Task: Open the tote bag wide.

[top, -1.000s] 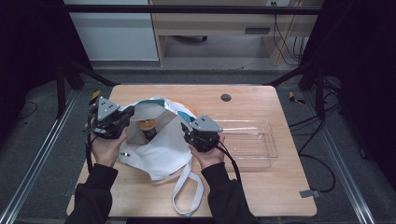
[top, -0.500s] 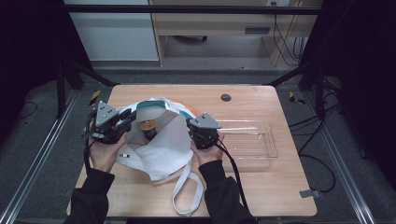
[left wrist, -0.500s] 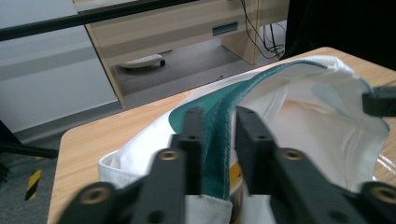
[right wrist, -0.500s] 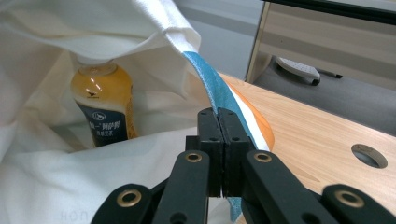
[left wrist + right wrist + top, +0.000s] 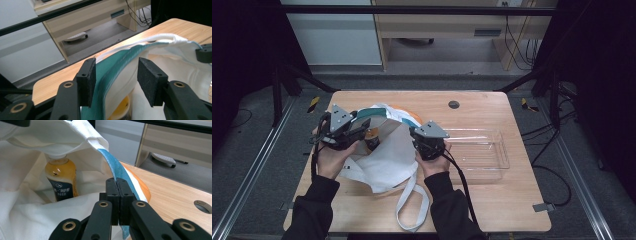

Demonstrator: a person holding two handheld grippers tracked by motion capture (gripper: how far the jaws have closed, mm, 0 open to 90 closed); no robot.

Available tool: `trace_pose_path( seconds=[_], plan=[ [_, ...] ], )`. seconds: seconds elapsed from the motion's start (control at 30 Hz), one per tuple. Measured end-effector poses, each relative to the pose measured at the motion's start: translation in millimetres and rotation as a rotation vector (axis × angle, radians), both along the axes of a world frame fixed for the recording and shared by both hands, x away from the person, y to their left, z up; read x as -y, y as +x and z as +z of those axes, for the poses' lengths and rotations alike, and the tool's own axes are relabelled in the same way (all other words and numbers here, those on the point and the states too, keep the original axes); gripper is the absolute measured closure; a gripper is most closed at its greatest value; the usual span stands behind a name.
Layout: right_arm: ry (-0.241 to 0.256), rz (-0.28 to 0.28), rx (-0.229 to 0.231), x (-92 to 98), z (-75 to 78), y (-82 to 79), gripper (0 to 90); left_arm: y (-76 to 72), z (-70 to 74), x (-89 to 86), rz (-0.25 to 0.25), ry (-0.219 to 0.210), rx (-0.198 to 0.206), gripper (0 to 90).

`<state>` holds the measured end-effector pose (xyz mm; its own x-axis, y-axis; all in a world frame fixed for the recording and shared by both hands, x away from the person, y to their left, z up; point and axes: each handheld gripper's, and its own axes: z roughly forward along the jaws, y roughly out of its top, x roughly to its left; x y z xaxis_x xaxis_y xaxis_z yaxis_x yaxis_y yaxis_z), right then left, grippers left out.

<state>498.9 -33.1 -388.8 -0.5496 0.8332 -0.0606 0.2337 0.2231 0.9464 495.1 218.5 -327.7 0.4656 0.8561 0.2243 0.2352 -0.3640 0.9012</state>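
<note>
The tote bag lay on the left half of the desk, white cloth with a teal and blue band along its rim, its mouth held up and open toward the far side. A long white strap trailed from it toward the near edge. Inside the bag I could see a bottle of orange drink standing upright, white cap on top and a dark label around its middle.

My left claw sat at the bag's left rim. Its jaws stood apart with the teal-edged cloth running between them; the hem lay against the left pad, while the right pad was clear of it, so that claw was released rather than pinching. In the high view it showed at the left of the bag.

My right claw was clenched on the blue hem at the bag's right rim, the pads pressed together with the band caught between them. From above it sat just right of the bag's mouth.

A clear plastic tray rested on the desk to the right of that claw, near it.
</note>
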Motion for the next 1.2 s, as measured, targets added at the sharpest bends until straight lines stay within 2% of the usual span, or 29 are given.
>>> trace_pose_path(
  seconds=[0.13, 0.2, 0.27, 0.5, 0.67, 0.83, 0.93, 1.1, 1.2],
  plan=[
    [-0.001, 0.006, 0.003, 0.6, 0.1, -0.5, 89.6, 4.9, 0.6, 5.3, -0.012, 0.015, -0.010, 57.1],
    [0.000, 0.005, 0.002, 0.5, 0.1, -0.4, 89.6, 6.5, -0.5, 8.1, -0.009, 0.044, -0.017, 59.4],
    [-0.001, 0.002, 0.002, 1.2, -0.5, -0.2, 89.5, 6.7, -1.0, 8.3, -0.011, 0.055, -0.029, 68.9],
    [0.004, 0.012, 0.001, -0.3, 1.2, -0.2, 88.5, 7.2, -1.4, 8.1, -0.034, 0.075, -0.063, 86.1],
    [0.027, 0.026, -0.006, 0.2, 1.4, -3.0, 82.6, 7.4, -1.5, 7.6, -0.030, 0.060, -0.068, 87.1],
    [0.069, 0.038, 0.019, 4.1, 8.2, -15.1, 72.8, 7.6, -0.6, 8.4, -0.025, 0.047, -0.070, 87.2],
    [0.089, 0.055, 0.029, 4.5, 13.1, -23.0, 70.6, 8.3, 0.4, 8.0, -0.022, 0.028, -0.075, 87.1],
    [0.083, 0.092, 0.032, -0.2, 14.8, -32.8, 68.6, 9.0, 1.2, 7.6, -0.016, 0.009, -0.078, 87.1],
    [0.055, 0.124, 0.023, -9.4, 6.7, -36.9, 71.4, 8.7, 1.7, 8.7, -0.015, 0.009, -0.077, 87.1]
  ],
)
